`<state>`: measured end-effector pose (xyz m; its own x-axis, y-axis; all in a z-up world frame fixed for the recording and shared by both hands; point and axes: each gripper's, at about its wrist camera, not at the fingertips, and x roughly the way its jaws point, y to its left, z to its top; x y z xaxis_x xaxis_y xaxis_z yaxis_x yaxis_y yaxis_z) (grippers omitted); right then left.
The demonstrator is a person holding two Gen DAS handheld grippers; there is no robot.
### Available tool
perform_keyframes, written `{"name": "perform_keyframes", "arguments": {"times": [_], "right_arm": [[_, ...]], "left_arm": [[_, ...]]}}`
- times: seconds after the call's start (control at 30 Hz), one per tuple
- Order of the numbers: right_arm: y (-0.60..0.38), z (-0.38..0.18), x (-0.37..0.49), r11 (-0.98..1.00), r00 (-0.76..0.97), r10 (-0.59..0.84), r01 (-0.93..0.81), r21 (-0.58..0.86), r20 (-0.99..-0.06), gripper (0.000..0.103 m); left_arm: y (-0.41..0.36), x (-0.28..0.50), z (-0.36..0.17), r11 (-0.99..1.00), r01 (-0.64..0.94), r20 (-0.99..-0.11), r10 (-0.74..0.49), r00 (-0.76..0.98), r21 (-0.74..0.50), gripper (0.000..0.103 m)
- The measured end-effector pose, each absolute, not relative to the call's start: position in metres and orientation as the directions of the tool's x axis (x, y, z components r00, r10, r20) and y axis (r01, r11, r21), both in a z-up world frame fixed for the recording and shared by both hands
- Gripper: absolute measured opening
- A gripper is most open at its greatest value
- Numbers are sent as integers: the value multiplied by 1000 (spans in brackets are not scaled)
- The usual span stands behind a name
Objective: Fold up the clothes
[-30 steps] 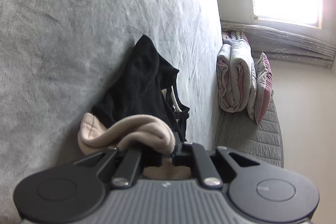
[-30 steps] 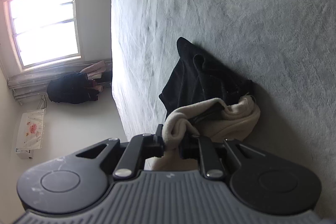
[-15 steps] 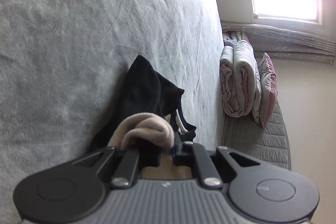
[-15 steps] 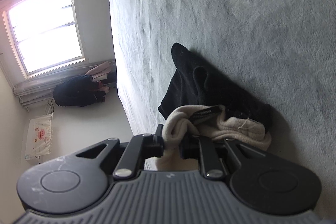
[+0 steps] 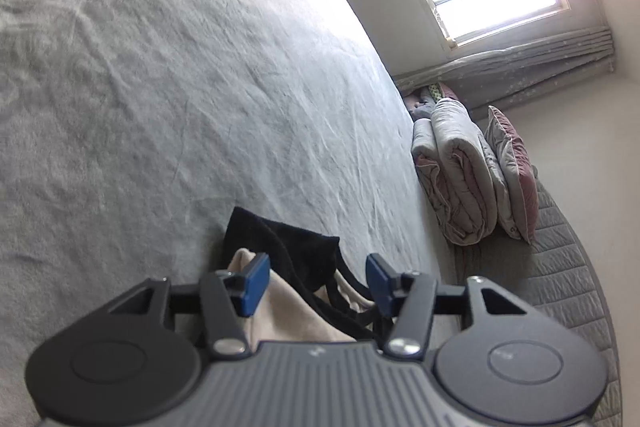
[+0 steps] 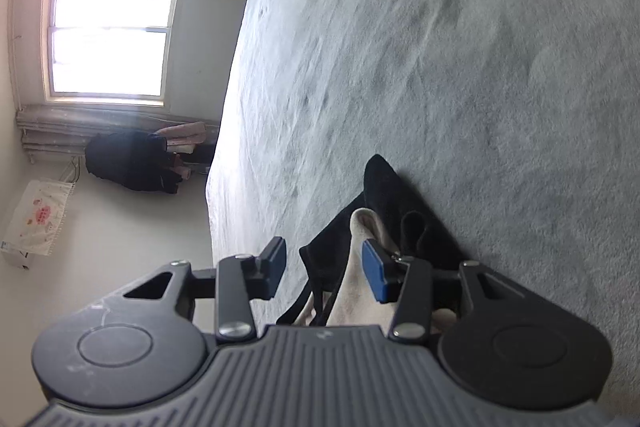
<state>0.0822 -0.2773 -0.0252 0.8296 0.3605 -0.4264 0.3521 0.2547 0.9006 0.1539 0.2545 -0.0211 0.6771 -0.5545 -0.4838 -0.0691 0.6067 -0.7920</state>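
A black garment with a beige fleecy lining (image 5: 296, 315) lies bunched in a small heap on the grey bed cover (image 5: 160, 87), its dark side (image 6: 388, 195) against the cover, pale lining turned up, thin black straps trailing across it.

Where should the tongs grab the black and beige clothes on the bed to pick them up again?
Probably the beige edge that sticks up beside the black cloth. It makes a raised fold over the flat grey bed cover, so the left tongs, whose jaws are opening with cloth lying loose between them, could come straight down from above and pinch it.
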Motion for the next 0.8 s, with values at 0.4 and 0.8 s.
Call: {"name": "perform_keyframes", "arguments": {"times": [0.4,0.8], "right_arm": [[-210,-20,95,760,794,182,260,596,-579,44],[-188,-17,103,922,828,16,204,328,-561,14]], "left_arm": [[241,152,-28,847,-13,-626,-383,679,-532,37],[217,140,-10,900,41,-563,-306,767,-434,7]]}}
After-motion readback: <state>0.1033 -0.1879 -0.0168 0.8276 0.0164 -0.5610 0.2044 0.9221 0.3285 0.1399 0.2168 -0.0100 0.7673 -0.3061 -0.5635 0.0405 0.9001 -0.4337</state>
